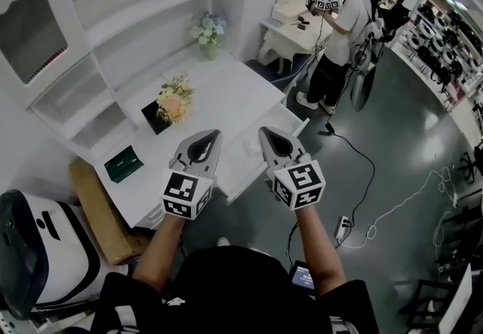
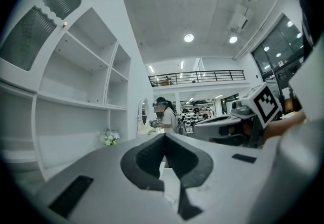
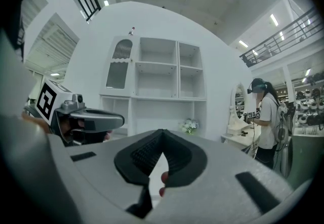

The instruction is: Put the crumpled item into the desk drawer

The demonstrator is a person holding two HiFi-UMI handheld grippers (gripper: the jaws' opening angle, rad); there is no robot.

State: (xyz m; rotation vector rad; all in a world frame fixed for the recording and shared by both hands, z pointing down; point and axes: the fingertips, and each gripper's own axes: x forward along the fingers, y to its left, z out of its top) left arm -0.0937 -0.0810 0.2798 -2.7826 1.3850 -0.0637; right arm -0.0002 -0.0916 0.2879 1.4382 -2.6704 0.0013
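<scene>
- Your left gripper (image 1: 216,133) has its jaws closed tip to tip. Nothing sits between them, and only white shows through the gap behind the tips.
- Your right gripper (image 1: 265,131) is the same: jaws closed and empty.
- Both grippers point level and hang side by side over the desk drawer (image 1: 240,168). The drawer looks pulled out from the front of the white surface (image 1: 226,91).
- No view shows the crumpled item. It is not in either pair of jaws. What shows of the drawer between the two grippers looks bare white, but the grippers cover much of its inside.
- Beyond the drawer, the surface carries a bouquet (image 1: 173,102) and a dark green flat thing (image 1: 123,163). Neither reads as crumpled.
- Handling, as a judgement from the task wording: expect it to be light, soft and springy, and not fragile. It should squash under the jaws and partly spring back.
- Grip, also a judgement: pinch through the thickest bunch of folds, not a loose edge. A stray flap may slip out or unfold.
- Being light, it may skid away from a nudge, so open wide and close around it from both sides.
- Find the item before you commit either hand.
</scene>
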